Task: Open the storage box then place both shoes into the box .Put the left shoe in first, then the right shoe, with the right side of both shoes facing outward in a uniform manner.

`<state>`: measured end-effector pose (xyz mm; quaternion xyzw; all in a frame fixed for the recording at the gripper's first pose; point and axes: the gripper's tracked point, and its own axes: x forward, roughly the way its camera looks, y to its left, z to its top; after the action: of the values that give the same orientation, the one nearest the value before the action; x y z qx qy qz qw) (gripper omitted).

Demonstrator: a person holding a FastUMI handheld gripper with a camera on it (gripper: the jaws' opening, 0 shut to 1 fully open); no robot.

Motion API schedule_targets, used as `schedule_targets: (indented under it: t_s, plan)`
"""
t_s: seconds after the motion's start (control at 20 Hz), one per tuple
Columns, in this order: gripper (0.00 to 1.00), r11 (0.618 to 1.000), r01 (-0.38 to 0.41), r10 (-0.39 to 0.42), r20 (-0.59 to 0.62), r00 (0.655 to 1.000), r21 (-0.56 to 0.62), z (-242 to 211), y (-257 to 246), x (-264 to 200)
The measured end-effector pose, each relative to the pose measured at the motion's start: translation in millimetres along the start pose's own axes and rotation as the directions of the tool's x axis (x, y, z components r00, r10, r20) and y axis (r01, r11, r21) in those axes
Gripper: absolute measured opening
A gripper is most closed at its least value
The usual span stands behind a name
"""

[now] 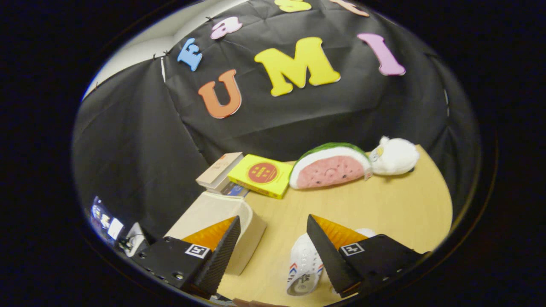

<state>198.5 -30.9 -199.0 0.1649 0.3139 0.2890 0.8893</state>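
The box [222, 221], beige and closed as far as can be seen, sits on the worktop [384, 204] with its near corner behind the left finger [215, 256] of the tongs [273, 251]. A white shoe [303, 266] with red and blue stripes on its side lies on the worktop just right of the gap between the fingers, partly hidden behind the right finger [328, 256]; a bit of white shows past that finger's orange back, but whether it belongs to a second shoe cannot be told. Box and shoe are apart, with bare wood between them.

The tongs are spread wide and hold nothing; both fingers hang above the worktop, the box on one side and the shoe on the other.

Beyond the box, at the worktop's far edge, a pale book [219, 169] rests on other books [233, 189], and a yellow book [261, 175] with a red disc on its cover lies just beside them. Right of that a plush watermelon slice [330, 167] lies on its side, touching a white plush toy [394, 156]. Black cloth [136, 162] closes the booth behind everything.
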Motion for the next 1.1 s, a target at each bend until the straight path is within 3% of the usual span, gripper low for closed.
schedule_targets:
  t_s: [0.15, 0.4, 0.6, 0.75, 0.9, 1.1]
  plan:
    - [0.95, 0.972, -0.185, 0.209, -0.168, 0.963, 0.147, -30, 23, 41]
    - [0.95, 0.908, -0.327, 0.395, -0.271, 0.878, 0.263, -60, 48, 90]
    - [0.95, 0.807, -0.411, 0.560, -0.330, 0.760, 0.424, -81, 65, 114]
    - [0.93, 0.703, -0.436, 0.666, -0.307, 0.680, 0.562, -85, 75, 118]
    - [0.73, 0.668, -0.440, 0.698, -0.299, 0.651, 0.600, -85, 77, 112]
    - [0.46, 0.696, -0.412, 0.667, -0.315, 0.676, 0.588, -83, 76, 110]
